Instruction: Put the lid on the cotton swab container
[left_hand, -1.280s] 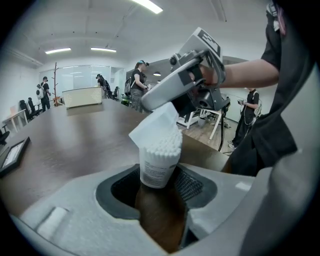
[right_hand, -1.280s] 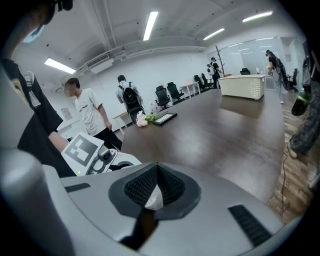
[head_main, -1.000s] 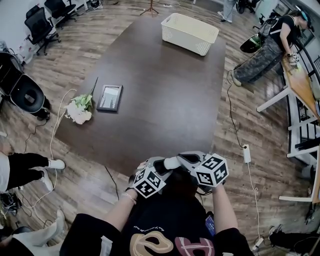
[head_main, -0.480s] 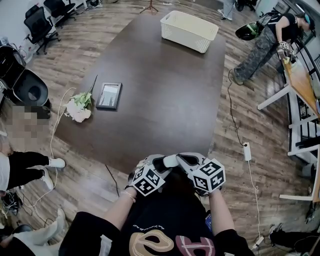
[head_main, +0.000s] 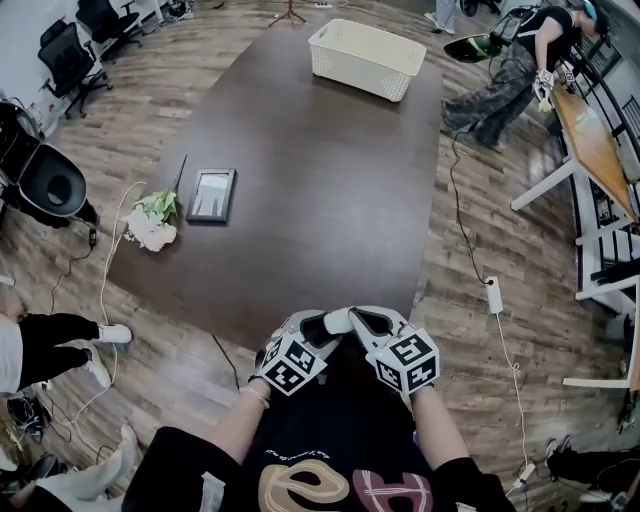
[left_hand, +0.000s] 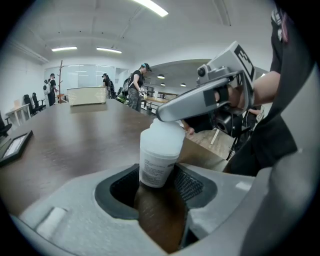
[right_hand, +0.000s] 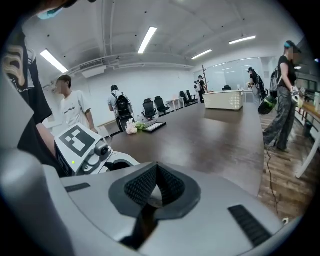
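The cotton swab container (left_hand: 159, 155), a small white labelled jar, stands upright between the black pads of my left gripper (left_hand: 157, 182), which is shut on its lower part. Its wider white lid (left_hand: 164, 134) sits on top of the jar, and my right gripper (left_hand: 167, 112) reaches in from the right onto it. In the right gripper view the jaws of my right gripper (right_hand: 152, 192) stand close together on a thin white edge of the lid (right_hand: 155, 199). In the head view both grippers (head_main: 318, 326) (head_main: 362, 321) meet tip to tip at the table's near edge, close to my body.
The long dark table (head_main: 330, 190) stretches ahead. A white basket (head_main: 365, 60) stands at its far end; a picture frame (head_main: 210, 193) and a bunch of flowers (head_main: 150, 218) lie at its left edge. A power strip (head_main: 492, 295) lies on the floor to the right. People stand around.
Both grippers stay joined at the table's near edge; the right gripper's marker cube has shifted slightly left and down. A person at the far right has walked further back.
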